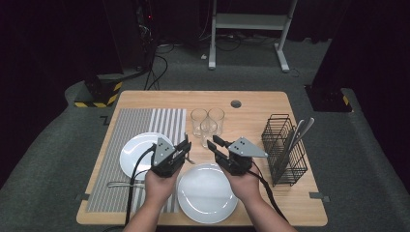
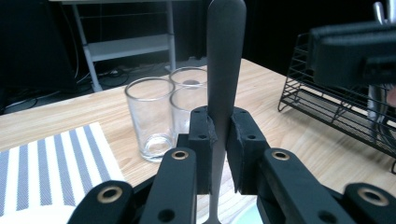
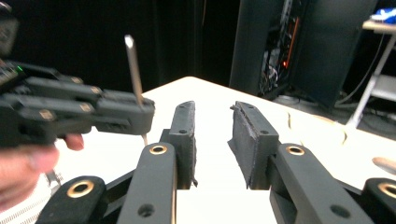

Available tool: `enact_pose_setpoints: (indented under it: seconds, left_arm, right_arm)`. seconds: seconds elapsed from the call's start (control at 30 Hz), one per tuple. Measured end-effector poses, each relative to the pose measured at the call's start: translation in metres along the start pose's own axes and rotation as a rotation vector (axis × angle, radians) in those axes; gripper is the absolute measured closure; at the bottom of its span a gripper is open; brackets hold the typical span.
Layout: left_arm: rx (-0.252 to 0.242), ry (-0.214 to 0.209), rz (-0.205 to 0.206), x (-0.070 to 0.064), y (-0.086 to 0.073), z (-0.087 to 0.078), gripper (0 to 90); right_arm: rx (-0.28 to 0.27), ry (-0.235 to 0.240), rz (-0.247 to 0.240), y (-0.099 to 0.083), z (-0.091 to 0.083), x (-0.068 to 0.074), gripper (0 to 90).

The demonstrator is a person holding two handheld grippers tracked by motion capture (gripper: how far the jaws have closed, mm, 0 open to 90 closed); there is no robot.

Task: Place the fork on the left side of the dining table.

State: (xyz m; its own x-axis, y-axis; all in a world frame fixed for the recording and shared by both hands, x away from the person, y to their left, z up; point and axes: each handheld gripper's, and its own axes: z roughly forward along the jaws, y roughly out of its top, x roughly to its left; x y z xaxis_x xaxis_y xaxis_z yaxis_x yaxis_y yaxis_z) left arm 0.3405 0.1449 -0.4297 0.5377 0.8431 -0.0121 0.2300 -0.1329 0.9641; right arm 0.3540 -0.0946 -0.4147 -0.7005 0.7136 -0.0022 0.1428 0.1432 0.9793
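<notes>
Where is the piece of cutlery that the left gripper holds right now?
The piece of cutlery stands upright, clamped in the left gripper, left of centre in the high view, between the two white plates and just in front of the drinking glasses.

We take this for a lab or recording studio dressed as a dining spot: our light wooden table point(image 1: 261, 104) stands alone on grey carpet point(image 1: 43, 145) with black curtains all round. Behind it we see a dark equipment rack point(image 3: 285, 44) with small lit lamps and loose cables point(image 1: 157, 72) on the floor, a white metal desk frame point(image 1: 249, 21), and weighted stand bases with yellow-black hazard tape point(image 1: 96, 94). On the table we find only a staged place setting: a striped placemat point(image 1: 121, 123), white plates point(image 1: 205, 193), three drinking glasses point(image 1: 207, 121) and a black wire cutlery rack point(image 1: 283, 145).
</notes>
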Motion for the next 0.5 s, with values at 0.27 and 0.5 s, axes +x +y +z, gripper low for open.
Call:
enact_pose_setpoints:
  seconds: [0.27, 0.5]
  left_arm:
    - [-0.013, 0.002, -0.011, 0.008, 0.003, -0.001, 80.3]
    - [-0.002, -0.011, -0.015, 0.015, 0.003, 0.000, 80.4]
  right_arm:
    - [0.031, -0.026, 0.005, -0.016, -0.005, -0.008, 67.7]
    - [0.049, -0.050, 0.016, -0.031, -0.013, -0.011, 69.6]
